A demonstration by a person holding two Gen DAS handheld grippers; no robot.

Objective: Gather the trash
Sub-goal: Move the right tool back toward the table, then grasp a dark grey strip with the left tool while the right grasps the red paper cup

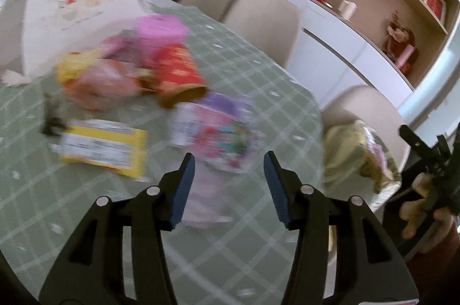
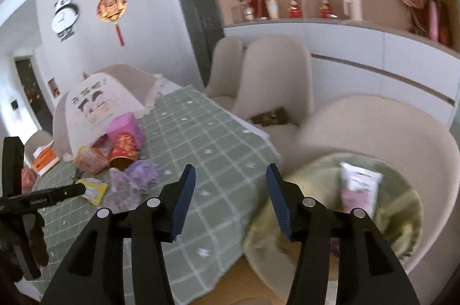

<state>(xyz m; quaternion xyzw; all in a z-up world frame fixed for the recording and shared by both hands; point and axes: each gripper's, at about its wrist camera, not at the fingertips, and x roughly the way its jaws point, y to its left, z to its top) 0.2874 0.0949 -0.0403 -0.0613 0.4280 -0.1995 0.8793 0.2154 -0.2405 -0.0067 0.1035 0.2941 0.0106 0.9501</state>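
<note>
A: Where's the trash?
B: I see wrappers (image 1: 212,129) heaped mid-frame on the green checked tabletop (image 1: 258,69); one white packet (image 2: 359,187) lies in the bag (image 2: 402,218) lower right

A: Fingers?
B: Left gripper (image 1: 229,187) and right gripper (image 2: 230,198) both stand apart, empty

Black hand-held gripper (image 1: 229,161), blue pads (image 1: 184,190)

Table (image 2: 218,161) under green checked cloth: red can (image 2: 123,150), pink box (image 2: 126,126), yellow packet (image 2: 94,191), purple wrappers (image 2: 141,175)
</note>
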